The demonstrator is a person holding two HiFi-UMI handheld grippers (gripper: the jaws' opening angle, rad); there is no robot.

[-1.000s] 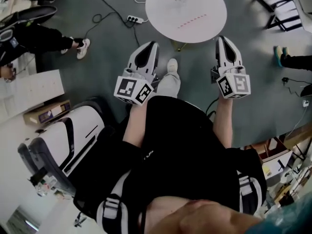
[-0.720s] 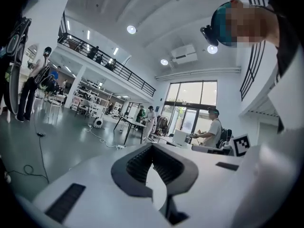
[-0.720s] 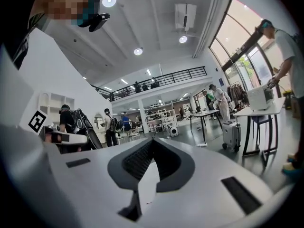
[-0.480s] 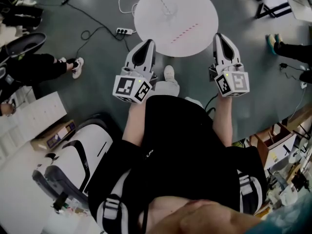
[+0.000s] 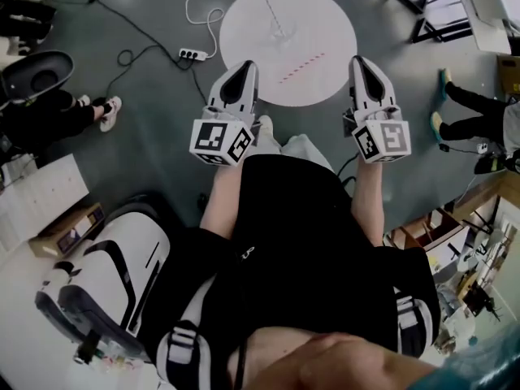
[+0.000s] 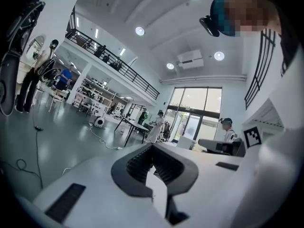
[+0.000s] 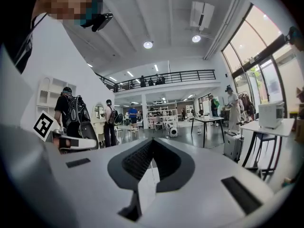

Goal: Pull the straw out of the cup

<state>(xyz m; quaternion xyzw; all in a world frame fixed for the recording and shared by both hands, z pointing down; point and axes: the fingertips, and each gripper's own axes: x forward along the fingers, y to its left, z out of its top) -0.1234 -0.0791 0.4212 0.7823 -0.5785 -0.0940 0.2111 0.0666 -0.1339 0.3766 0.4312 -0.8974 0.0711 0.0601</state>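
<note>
The round white bench (image 5: 325, 15) stands on the grey floor ahead of the person. Near the bench's middle is a clear cup (image 5: 282, 36), faint and hard to make out. A thin straw (image 5: 272, 13) slants up out of the cup toward the bench's far side. A red-striped straw (image 5: 302, 66) lies flat on the bench, nearer the person than the cup and apart from it.

The left tool (image 5: 243, 67) is held at the bench's near-left edge and the right tool (image 5: 360, 60) at its near-right edge. Both are well short of the cup. Each tool's jaws are pressed together with nothing between them. A power strip (image 5: 192, 54) lies on the floor left of the bench.
</note>
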